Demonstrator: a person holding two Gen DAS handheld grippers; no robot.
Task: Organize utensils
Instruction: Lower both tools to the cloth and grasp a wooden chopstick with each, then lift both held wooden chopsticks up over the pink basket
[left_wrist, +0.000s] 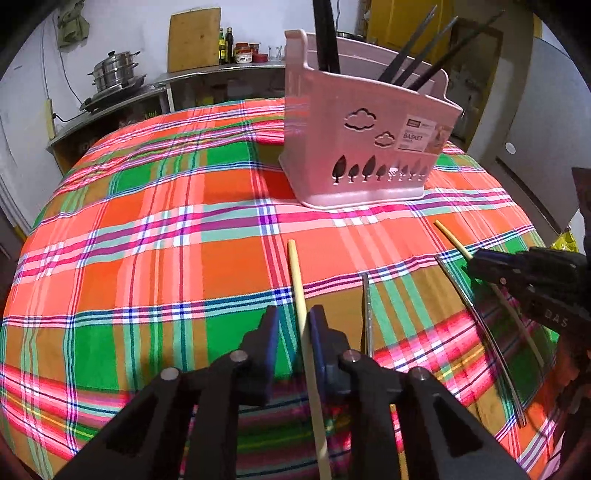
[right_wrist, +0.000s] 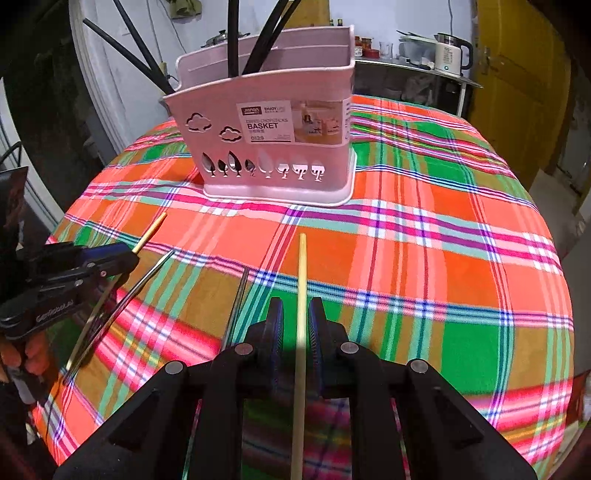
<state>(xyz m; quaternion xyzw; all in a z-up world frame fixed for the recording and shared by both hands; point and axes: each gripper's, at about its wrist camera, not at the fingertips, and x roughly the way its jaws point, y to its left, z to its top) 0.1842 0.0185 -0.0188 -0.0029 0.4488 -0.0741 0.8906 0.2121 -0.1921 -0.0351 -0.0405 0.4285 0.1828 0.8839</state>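
Note:
A pink chopstick basket (left_wrist: 369, 147) (right_wrist: 277, 147) stands at the far side of the plaid-covered table (left_wrist: 166, 240) with several black chopsticks (left_wrist: 417, 59) (right_wrist: 258, 48) upright in it. My left gripper (left_wrist: 295, 328) straddles a wooden chopstick (left_wrist: 297, 280) that lies on the cloth. The stick rests against the right pad, and cloth shows beside the other pad. My right gripper (right_wrist: 297, 321) (left_wrist: 476, 262) straddles a second wooden chopstick (right_wrist: 302, 280) (left_wrist: 448, 236) with a narrow gap on each side. Two metal chopsticks (left_wrist: 367, 314) (right_wrist: 122, 299) lie between them.
Behind the table a counter holds a steel steamer pot (left_wrist: 114, 70), a wooden cutting board (left_wrist: 194, 38), jars and an electric kettle (right_wrist: 452, 53). A yellow door (right_wrist: 517, 92) is at the right. The cloth drops off at the table edge near me.

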